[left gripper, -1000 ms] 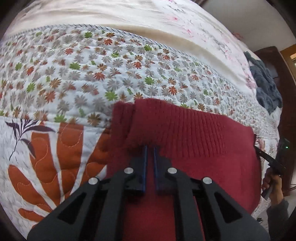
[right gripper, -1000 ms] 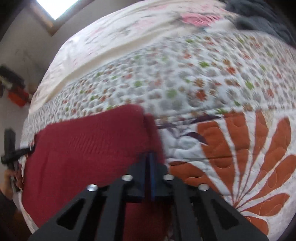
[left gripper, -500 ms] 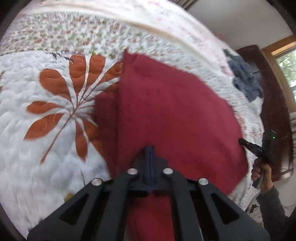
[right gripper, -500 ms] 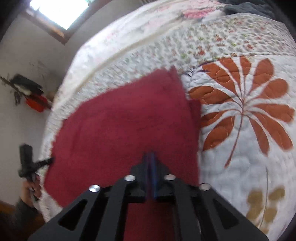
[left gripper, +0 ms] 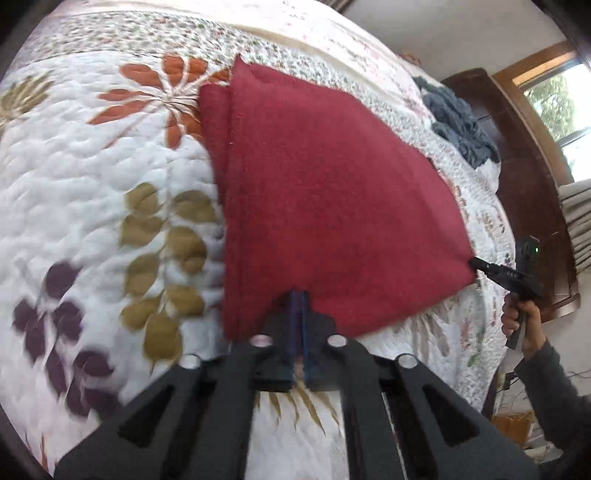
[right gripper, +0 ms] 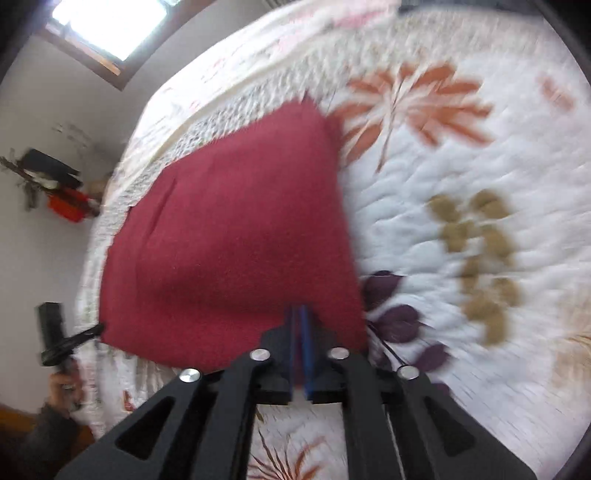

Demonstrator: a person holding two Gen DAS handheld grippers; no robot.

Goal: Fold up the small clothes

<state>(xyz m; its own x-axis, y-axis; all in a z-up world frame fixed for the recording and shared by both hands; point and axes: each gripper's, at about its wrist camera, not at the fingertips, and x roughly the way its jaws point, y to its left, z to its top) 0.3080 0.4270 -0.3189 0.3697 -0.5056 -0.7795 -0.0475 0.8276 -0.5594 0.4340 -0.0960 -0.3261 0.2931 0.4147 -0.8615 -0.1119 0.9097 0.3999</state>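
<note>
A dark red knitted garment [left gripper: 325,206] hangs stretched above the quilted bed, held by its near edge at two corners. My left gripper [left gripper: 298,299] is shut on the near edge towards its left corner. In the left wrist view the right gripper [left gripper: 476,264] pinches the far right corner, with a hand [left gripper: 524,321] around its handle. In the right wrist view the red garment [right gripper: 236,240] fills the centre and my right gripper [right gripper: 300,314] is shut on its near edge. There the left gripper [right gripper: 96,329] grips the far left corner. The garment's far end rests folded on the quilt.
The bed carries a white quilt [left gripper: 92,192] with orange, olive and purple leaf prints. A grey-blue heap of cloth [left gripper: 458,125] lies at the far side near a dark wooden headboard [left gripper: 524,177]. A window [right gripper: 107,26] and a wall shelf with red items [right gripper: 62,199] show in the right wrist view.
Both grippers have risen and drawn back towards me, lifting the red garment's near edge off the quilt and pulling it taut. More quilt shows beneath.
</note>
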